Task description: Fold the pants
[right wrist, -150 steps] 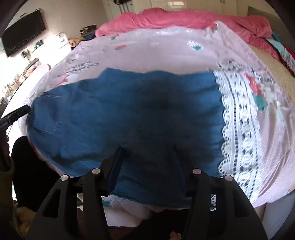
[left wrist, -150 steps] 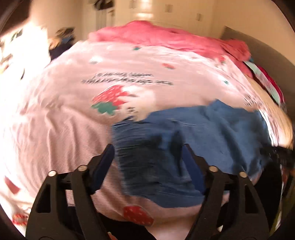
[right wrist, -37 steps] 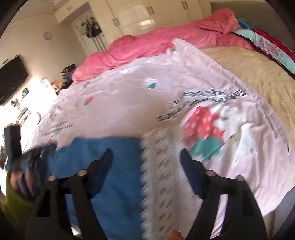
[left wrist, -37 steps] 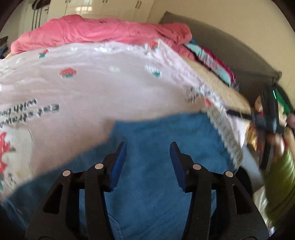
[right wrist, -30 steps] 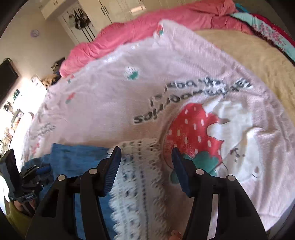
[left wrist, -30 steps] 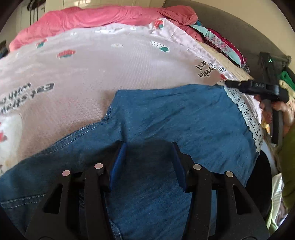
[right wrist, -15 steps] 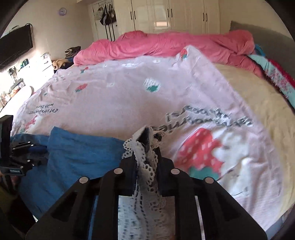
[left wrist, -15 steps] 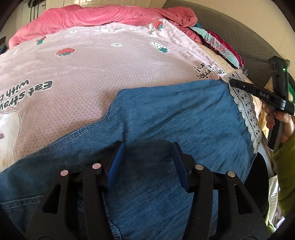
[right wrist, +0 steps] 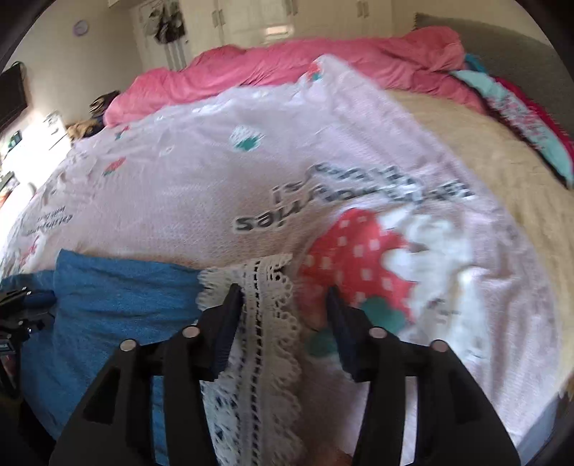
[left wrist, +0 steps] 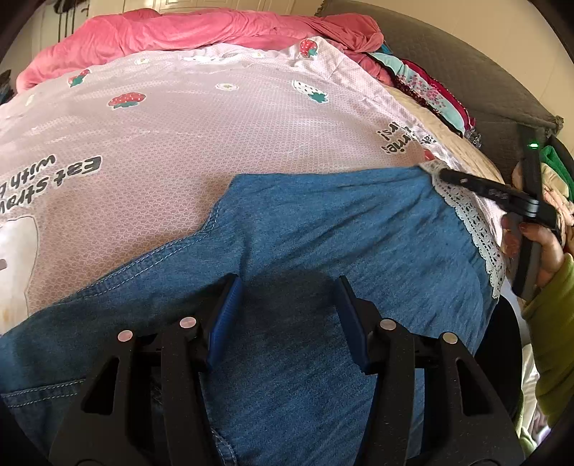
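Blue denim pants (left wrist: pixel 323 251) lie under both spread-wide grippers, left (left wrist: pixel 287 283) and right (right wrist: pixel 281 290).

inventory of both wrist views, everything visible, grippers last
pants: 1, blue denim, spread on the near edge of the bed
lace trim: 1, white, on the pants' hem, between the right gripper's fingers
blanket: 1, pale pink with strawberry print and text, under the pants
duvet: 1, pink, bunched at the far side
bedspread: 1, beige, beside the blanket
patterned fabric: 1, teal and red, by the headboard
wardrobe: 1, white, far wall
left gripper: 1, black, open over the denim
right gripper: 1, black, open at the lace
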Action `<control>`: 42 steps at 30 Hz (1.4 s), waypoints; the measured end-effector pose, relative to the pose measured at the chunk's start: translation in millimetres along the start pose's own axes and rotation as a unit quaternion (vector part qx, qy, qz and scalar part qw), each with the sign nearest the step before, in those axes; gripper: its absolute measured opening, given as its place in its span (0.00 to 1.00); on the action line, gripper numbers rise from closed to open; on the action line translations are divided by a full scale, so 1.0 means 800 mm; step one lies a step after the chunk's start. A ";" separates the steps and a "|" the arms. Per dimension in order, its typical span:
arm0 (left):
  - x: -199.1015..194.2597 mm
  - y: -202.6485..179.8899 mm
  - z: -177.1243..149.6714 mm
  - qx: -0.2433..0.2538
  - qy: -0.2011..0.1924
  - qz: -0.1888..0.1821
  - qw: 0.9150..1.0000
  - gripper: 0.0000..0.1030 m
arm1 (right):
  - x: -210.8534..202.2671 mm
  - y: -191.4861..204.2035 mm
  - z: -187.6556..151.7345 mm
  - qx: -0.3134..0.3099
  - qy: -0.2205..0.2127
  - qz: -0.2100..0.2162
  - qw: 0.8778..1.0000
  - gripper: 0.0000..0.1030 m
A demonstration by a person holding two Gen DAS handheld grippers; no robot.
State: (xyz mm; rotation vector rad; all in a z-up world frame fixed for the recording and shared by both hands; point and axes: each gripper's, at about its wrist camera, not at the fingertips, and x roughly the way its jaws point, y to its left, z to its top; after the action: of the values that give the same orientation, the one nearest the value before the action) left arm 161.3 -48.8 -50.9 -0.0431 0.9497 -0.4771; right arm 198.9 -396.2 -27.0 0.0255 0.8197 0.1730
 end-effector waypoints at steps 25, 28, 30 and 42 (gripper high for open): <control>-0.102 0.074 -0.064 -0.099 -0.047 0.176 0.978 0.50 | -0.063 0.092 -0.111 -0.091 0.071 0.019 0.993 0.61; -0.109 0.083 -0.073 -0.110 -0.054 0.155 0.980 0.48 | -0.063 0.078 -0.117 -0.070 0.074 0.035 0.994 0.61; -0.106 0.089 -0.076 -0.114 -0.055 0.146 0.981 0.48 | -0.060 0.079 -0.119 -0.066 0.075 0.034 0.994 0.61; -0.138 0.067 -0.083 -0.110 -0.091 0.146 0.979 0.66 | -0.082 0.077 -0.118 -0.056 0.058 0.036 0.996 0.66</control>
State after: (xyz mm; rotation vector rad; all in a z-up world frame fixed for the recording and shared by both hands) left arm 75.1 56.0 -17.9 -0.1423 0.8087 -0.0925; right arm 77.3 -350.0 -38.2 -0.0610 0.9238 0.2897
